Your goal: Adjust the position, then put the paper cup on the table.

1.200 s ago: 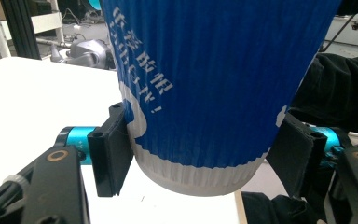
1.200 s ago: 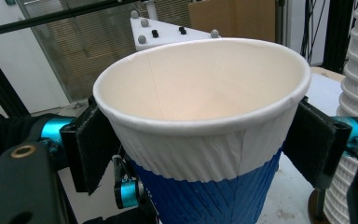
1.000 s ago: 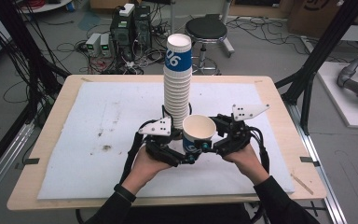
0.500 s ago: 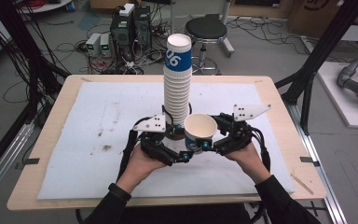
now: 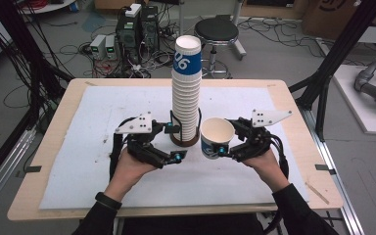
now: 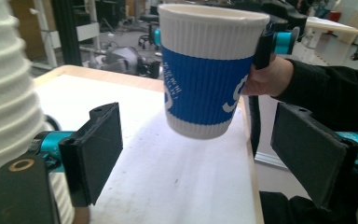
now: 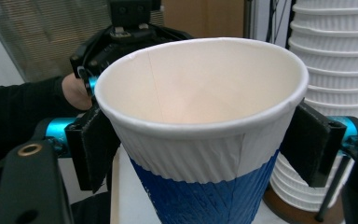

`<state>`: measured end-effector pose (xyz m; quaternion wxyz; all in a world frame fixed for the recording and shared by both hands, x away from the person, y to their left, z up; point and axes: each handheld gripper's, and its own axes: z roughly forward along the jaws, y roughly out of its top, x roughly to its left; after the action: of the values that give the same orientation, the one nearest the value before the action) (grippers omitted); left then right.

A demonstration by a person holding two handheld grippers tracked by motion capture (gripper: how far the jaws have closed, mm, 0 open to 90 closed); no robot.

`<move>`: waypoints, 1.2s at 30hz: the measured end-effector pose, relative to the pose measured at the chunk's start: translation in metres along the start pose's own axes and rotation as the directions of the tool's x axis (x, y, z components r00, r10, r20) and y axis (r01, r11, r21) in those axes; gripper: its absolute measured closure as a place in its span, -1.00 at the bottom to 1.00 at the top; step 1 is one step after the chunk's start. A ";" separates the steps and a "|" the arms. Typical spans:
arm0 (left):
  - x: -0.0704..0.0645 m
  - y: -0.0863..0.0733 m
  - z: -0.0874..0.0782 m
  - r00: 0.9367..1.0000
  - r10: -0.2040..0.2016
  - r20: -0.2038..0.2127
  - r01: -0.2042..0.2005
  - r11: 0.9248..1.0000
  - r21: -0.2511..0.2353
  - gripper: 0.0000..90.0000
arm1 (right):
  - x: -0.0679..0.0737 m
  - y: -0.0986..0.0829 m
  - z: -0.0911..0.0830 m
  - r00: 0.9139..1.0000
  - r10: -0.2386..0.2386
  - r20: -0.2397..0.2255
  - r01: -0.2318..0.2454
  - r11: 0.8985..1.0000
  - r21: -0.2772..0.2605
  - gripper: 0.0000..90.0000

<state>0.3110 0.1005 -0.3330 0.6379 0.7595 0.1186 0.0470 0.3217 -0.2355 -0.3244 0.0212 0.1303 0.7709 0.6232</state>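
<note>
Held off the table just right of the tall stack of cups (image 5: 186, 98): a single paper cup (image 5: 216, 137), clamped across its ribbed wall by the right gripper (image 5: 223, 149). Likely light, thin-walled, easily crushed; best gripped gently at mid-height. Left gripper (image 5: 176, 142) spread wide and empty beside the stack's base. Stack close enough to be knocked.

A lab: computer towers (image 5: 138, 27), floor cables (image 5: 78, 49), black frame struts (image 5: 340, 49).
</note>
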 end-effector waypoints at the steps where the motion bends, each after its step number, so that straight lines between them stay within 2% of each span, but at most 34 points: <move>1: 0.001 0.000 -0.004 1.000 0.002 -0.004 -0.002 1.000 -0.003 -0.63 | 0.000 0.000 -0.002 1.000 -0.001 0.006 0.001 1.000 0.000 -0.55; 4: 0.002 0.001 -0.014 1.000 -0.002 -0.023 0.002 1.000 -0.021 -0.63 | -0.002 -0.002 -0.006 0.999 -0.002 0.039 0.002 1.000 -0.004 -0.55; 10: 0.005 0.003 -0.029 0.998 0.007 -0.061 -0.009 0.999 -0.035 -0.63 | -0.004 -0.004 -0.013 0.998 -0.010 0.062 0.010 1.000 0.001 -0.55; 13: 0.007 0.001 -0.034 0.997 -0.001 -0.075 -0.003 0.999 -0.045 -0.63 | -0.005 -0.005 -0.016 0.997 -0.011 0.073 0.010 1.000 0.002 -0.55; 23: 0.010 0.001 -0.038 0.996 0.003 -0.088 -0.007 0.999 -0.042 -0.63 | -0.006 -0.005 -0.022 0.996 -0.020 0.084 0.020 1.000 0.001 -0.55; 36: 0.010 0.000 -0.053 0.992 0.004 -0.123 -0.010 0.999 -0.048 -0.63 | -0.009 -0.002 -0.025 0.995 -0.042 0.086 0.041 0.999 0.006 -0.55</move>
<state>0.3092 0.1535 -0.3243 0.6473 0.7400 0.1538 0.0989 0.3250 -0.2618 -0.3221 0.0669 0.1409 0.7731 0.6149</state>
